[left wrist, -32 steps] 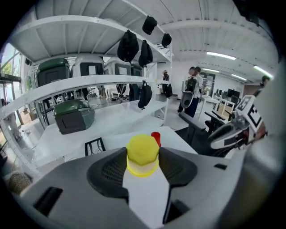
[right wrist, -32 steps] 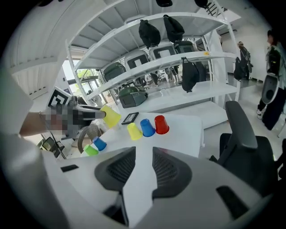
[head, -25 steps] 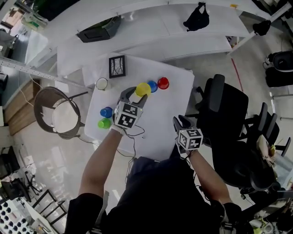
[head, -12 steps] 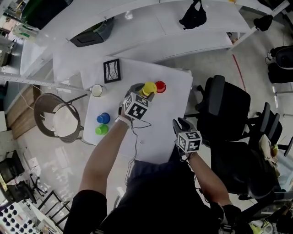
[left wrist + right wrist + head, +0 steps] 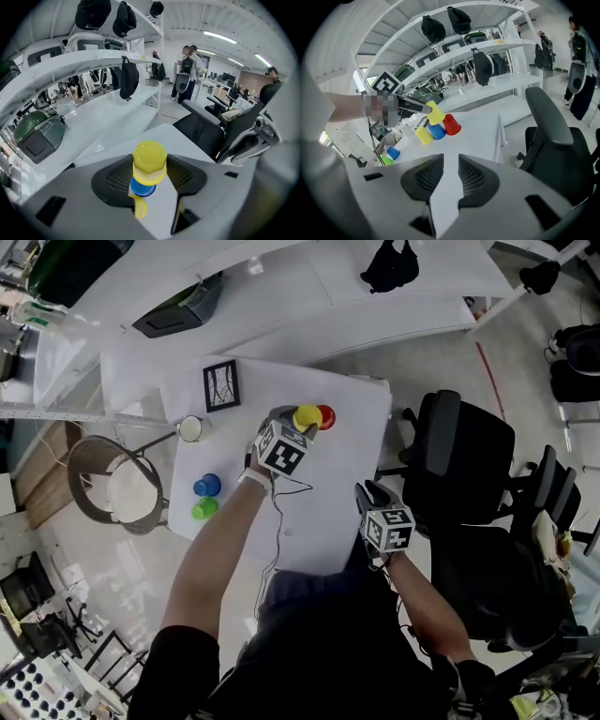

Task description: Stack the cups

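Holding a yellow cup (image 5: 149, 159) clamped upside down in the left tool (image 5: 149, 169), just over the blue cup (image 5: 142, 187) for stacking, with the right tool (image 5: 446, 176) slightly apart and empty.

From the head camera we look steeply down on the white table (image 5: 342, 474) from well above. The left gripper view sits close behind a yellow cup (image 5: 149, 161), facing white shelves (image 5: 93, 58). In the right gripper view we hang farther back (near the table's edge), sharing that cup and those shelves.
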A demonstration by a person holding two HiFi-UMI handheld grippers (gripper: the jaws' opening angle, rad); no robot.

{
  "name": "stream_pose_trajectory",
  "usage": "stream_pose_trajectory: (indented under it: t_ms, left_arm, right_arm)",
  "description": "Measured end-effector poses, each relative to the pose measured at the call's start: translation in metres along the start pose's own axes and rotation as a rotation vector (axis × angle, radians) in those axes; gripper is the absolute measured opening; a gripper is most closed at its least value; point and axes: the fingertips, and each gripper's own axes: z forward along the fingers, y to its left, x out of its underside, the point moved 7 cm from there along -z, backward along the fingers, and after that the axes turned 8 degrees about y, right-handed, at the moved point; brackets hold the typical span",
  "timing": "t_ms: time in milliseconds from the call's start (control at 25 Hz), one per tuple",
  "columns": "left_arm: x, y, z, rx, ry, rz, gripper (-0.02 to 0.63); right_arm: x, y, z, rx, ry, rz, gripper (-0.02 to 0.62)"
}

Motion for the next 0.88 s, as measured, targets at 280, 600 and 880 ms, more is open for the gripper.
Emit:
stream_pose_trajectory:
  t_ms: [280, 600, 880]
  left_arm:
    - [-0.004, 0.001, 0.008, 0.008, 0.01, 0.001, 0.221]
    - [-0.002, 0.003, 0.008, 0.007, 0.005, -0.004, 0.222]
    - [0.003, 0.001, 0.006, 0.019, 0.0, 0.015, 0.256]
  right_arm:
    - [-0.004, 0.001, -0.001, -0.004, 0.009, -0.007, 0.094]
    - [-0.009, 0.001, 0.0, -0.003, 0.015, -0.015, 0.091]
    - [-0.014, 0.006, -0.002, -0.009, 0.006, -0.024, 0.091]
